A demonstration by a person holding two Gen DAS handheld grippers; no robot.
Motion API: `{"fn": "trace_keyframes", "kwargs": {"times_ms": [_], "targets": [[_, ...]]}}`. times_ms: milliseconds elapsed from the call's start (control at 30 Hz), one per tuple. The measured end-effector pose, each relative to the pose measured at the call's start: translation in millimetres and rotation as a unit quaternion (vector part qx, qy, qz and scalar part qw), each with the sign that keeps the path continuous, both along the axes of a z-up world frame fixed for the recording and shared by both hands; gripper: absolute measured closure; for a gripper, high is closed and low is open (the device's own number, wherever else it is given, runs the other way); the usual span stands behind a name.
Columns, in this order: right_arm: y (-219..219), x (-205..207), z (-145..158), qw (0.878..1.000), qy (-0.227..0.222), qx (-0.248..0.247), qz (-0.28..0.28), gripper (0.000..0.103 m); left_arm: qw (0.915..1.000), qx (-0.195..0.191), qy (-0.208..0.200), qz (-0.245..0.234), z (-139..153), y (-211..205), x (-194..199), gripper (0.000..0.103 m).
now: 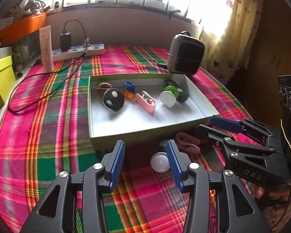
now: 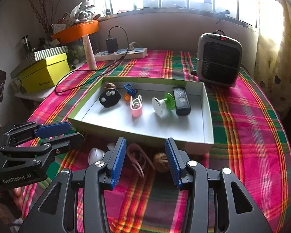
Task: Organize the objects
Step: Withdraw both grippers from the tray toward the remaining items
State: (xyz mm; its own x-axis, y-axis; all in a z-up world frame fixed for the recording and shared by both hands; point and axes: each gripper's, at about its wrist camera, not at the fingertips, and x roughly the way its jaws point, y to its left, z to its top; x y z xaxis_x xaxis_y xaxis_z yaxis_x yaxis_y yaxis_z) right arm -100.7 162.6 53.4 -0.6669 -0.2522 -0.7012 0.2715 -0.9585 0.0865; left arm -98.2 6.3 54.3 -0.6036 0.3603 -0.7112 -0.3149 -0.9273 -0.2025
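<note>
A shallow green-walled box [image 1: 126,135] [image 2: 208,116] sits on the plaid cloth. Inside lie a black round gadget [image 1: 113,99] [image 2: 109,97], a pink case [image 1: 146,103] [image 2: 136,106], a white-and-green spool [image 1: 169,96] [image 2: 163,103], a black remote [image 2: 181,101], a blue-orange item [image 1: 129,91] and a walnut [image 1: 104,86]. In front of the box lie a white ball [image 1: 160,162] [image 2: 96,155], pink bands [image 1: 187,142] [image 2: 138,159] and a brown walnut [image 2: 161,162]. My left gripper [image 1: 146,162] [image 2: 67,130] is open beside the white ball. My right gripper [image 2: 145,159] [image 1: 207,125] is open above the pink bands.
A grey heater [image 1: 186,53] [image 2: 219,58] stands behind the box at right. A power strip [image 1: 79,51] with charger and black cable, and a cream tube [image 1: 46,48], stand at the back left. A yellow box [image 2: 46,71] sits off the table's left edge.
</note>
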Motion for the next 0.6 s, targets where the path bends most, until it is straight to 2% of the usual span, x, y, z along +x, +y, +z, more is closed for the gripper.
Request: {"fn": "trace_keyframes", "kwargs": {"times_ms": [600], "targets": [[25, 16, -13, 1.0, -0.015, -0.012, -0.021, 0.059, 0.9991, -0.011, -0.037, -0.017, -27, 20, 3, 0.054]]}}
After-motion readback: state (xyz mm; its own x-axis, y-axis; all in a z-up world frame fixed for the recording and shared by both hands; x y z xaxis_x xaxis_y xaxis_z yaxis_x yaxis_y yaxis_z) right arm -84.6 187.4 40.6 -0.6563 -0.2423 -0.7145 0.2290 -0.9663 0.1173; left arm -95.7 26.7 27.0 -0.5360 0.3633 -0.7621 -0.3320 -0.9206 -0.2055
